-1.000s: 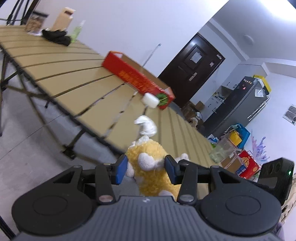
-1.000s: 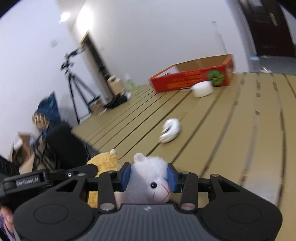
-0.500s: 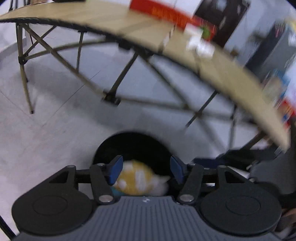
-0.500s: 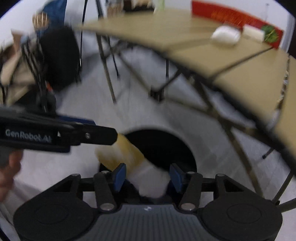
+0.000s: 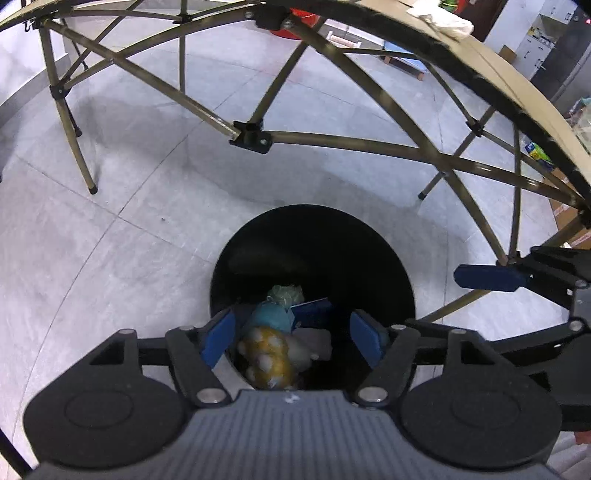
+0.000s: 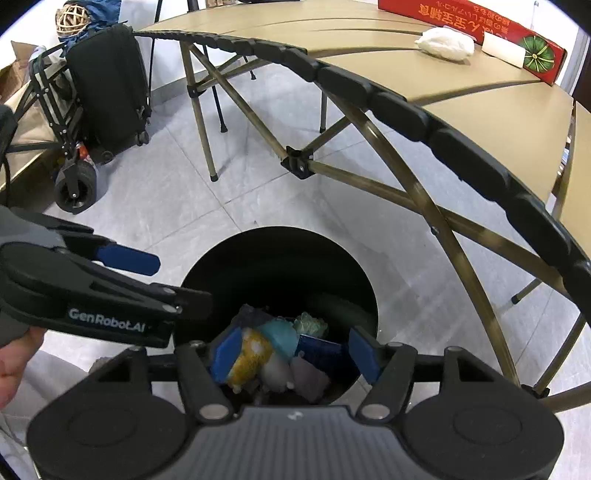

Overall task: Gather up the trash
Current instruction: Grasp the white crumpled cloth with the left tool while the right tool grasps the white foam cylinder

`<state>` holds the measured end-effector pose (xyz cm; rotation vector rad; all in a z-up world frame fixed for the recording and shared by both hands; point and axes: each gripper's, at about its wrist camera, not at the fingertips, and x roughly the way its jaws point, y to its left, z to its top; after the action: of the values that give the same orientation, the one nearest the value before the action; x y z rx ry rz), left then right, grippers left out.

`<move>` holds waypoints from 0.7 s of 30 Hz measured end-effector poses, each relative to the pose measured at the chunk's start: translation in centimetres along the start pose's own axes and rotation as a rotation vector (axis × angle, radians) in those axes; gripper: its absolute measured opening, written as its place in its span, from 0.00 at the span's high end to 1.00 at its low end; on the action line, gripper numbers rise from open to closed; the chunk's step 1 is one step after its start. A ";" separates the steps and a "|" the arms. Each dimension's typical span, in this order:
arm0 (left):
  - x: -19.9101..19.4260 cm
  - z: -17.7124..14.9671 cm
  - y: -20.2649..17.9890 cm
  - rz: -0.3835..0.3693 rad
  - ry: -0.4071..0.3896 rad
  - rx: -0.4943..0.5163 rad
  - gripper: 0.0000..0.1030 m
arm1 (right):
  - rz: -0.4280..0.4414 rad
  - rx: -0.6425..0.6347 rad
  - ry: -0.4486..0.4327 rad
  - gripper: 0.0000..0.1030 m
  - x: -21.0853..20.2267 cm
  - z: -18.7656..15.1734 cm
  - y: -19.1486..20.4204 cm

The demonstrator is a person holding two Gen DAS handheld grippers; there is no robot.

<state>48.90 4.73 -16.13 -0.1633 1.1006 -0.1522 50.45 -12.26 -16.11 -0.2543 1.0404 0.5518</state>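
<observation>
Left gripper spread wide, empty, over black bin, right gripper likewise spread and empty, yellow plush and white plush down inside, gripper bodies cut off their 6 o'clock ends, bin floor too dark to read, crumpled tissue on table at 1 o'clock.

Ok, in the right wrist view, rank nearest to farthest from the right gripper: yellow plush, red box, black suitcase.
1. Yellow plush: in the black bin, just below the open right gripper.
2. Black suitcase: on the floor, upper left.
3. Red box: on the table's far side, upper right.
</observation>
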 end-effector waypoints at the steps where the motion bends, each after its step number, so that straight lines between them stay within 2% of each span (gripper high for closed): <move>1: -0.1 0.0 -0.2 0.001 0.000 0.006 0.29 | -0.002 -0.003 0.002 0.36 -0.1 0.0 0.0; 3: -0.2 0.1 -0.5 0.012 0.006 0.011 0.22 | -0.005 -0.004 0.006 0.31 0.0 0.1 -0.1; 7: -0.2 0.3 -0.4 0.011 0.017 0.009 0.22 | -0.014 -0.004 0.002 0.28 0.1 0.3 -0.2; 10: -1.2 0.7 -0.4 0.003 -0.010 0.037 0.23 | -0.005 -0.007 -0.053 0.28 -1.8 0.7 0.0; 13: -5.0 1.7 -0.3 -0.059 -0.130 0.103 0.22 | 0.070 0.008 -0.161 0.28 -5.8 1.3 -0.3; 16: -10.0 2.5 -0.9 -0.163 -0.352 0.162 0.21 | 0.147 0.027 -0.273 0.28 -10.6 1.8 -1.7; 18: -11.8 3.4 -2.1 -0.213 -0.477 0.198 0.19 | 0.173 0.050 -0.367 0.28 -14.1 2.0 -3.3; 21: -11.8 6.4 -5.5 -0.222 -0.539 0.264 0.19 | 0.146 0.170 -0.538 0.27 -18.4 1.6 -7.4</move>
<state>49.16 2.13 -1.89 -0.0810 0.5163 -0.4242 48.51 -23.46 0.23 0.1211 0.5788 0.6157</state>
